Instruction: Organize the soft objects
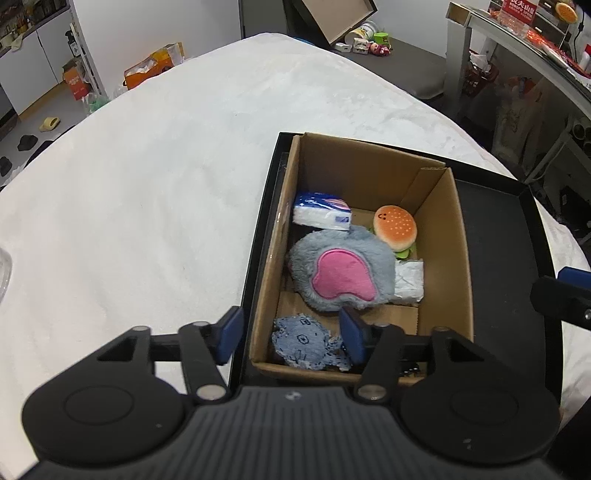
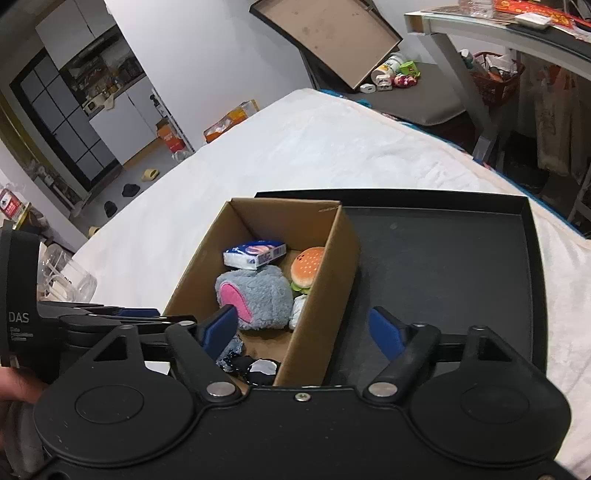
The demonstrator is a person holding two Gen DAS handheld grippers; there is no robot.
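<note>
A cardboard box (image 1: 448, 236) stands in a black tray (image 1: 498, 236) on a white blanket. In it lie a grey and pink plush (image 1: 340, 273), a burger toy (image 1: 395, 227), a tissue pack (image 1: 321, 212), a white wrapped packet (image 1: 408, 280) and a blue denim piece (image 1: 303, 343). My left gripper (image 1: 291, 338) is open and empty, above the box's near left corner over the denim piece. My right gripper (image 2: 303, 330) is open and empty, straddling the box's (image 2: 332, 266) right wall. The plush (image 2: 258, 295), burger toy (image 2: 306, 267) and tissue pack (image 2: 255, 254) show there too.
The tray's right half (image 2: 443, 266) is bare black. The white blanket (image 1: 166, 192) spreads to the left and behind. A clear glass jar (image 2: 66, 280) stands at the left. Beyond are a leaning tray lid (image 2: 332, 40), floor clutter and a table (image 2: 498, 29).
</note>
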